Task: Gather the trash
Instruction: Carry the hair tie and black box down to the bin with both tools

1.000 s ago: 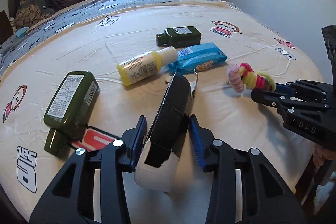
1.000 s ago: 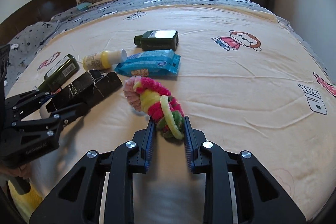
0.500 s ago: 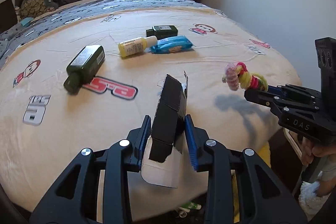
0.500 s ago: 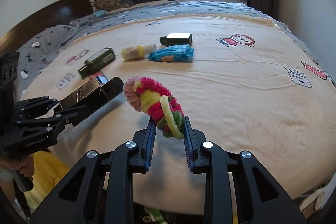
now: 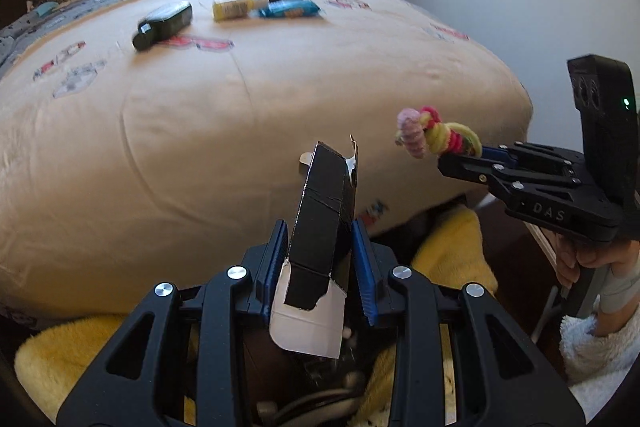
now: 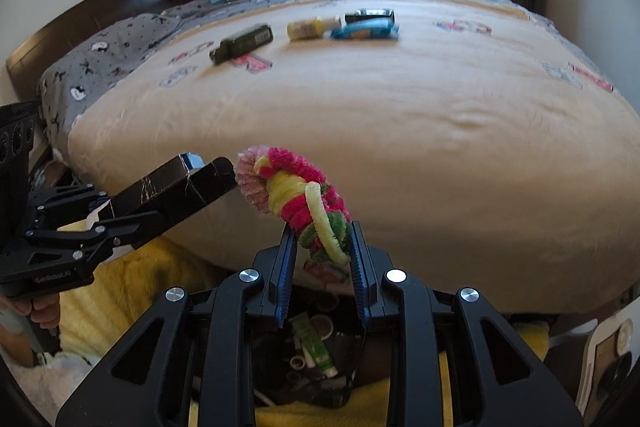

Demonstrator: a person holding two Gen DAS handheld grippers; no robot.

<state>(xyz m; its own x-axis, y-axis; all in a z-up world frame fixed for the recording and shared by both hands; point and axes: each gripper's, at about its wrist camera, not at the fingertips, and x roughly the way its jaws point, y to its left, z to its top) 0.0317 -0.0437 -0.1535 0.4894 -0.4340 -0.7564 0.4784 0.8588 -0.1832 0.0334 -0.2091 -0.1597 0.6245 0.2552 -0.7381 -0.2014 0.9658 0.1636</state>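
Note:
My left gripper (image 5: 319, 239) is shut on a torn black cardboard box (image 5: 322, 211) with a white inner flap, held in the air off the bed's foot edge; it also shows in the right wrist view (image 6: 176, 187). My right gripper (image 6: 320, 243) is shut on a twisted bundle of pink, yellow and green pipe cleaners (image 6: 296, 199), also seen from the left wrist (image 5: 436, 135). Below the right gripper sits a dark bin (image 6: 320, 359) holding a green tube and other trash.
On the beige bedspread (image 6: 400, 115) lie a dark green bottle (image 6: 244, 41), a yellow bottle (image 6: 312, 26), a blue wrapper (image 6: 366, 31) and a second dark bottle (image 6: 370, 14). A yellow fluffy rug (image 5: 452, 259) covers the floor. Wall at right, headboard at left.
Both grippers have pulled back off the bed with their loads and now hang past the foot edge, above the floor and bin. The items on the bed look farther away.

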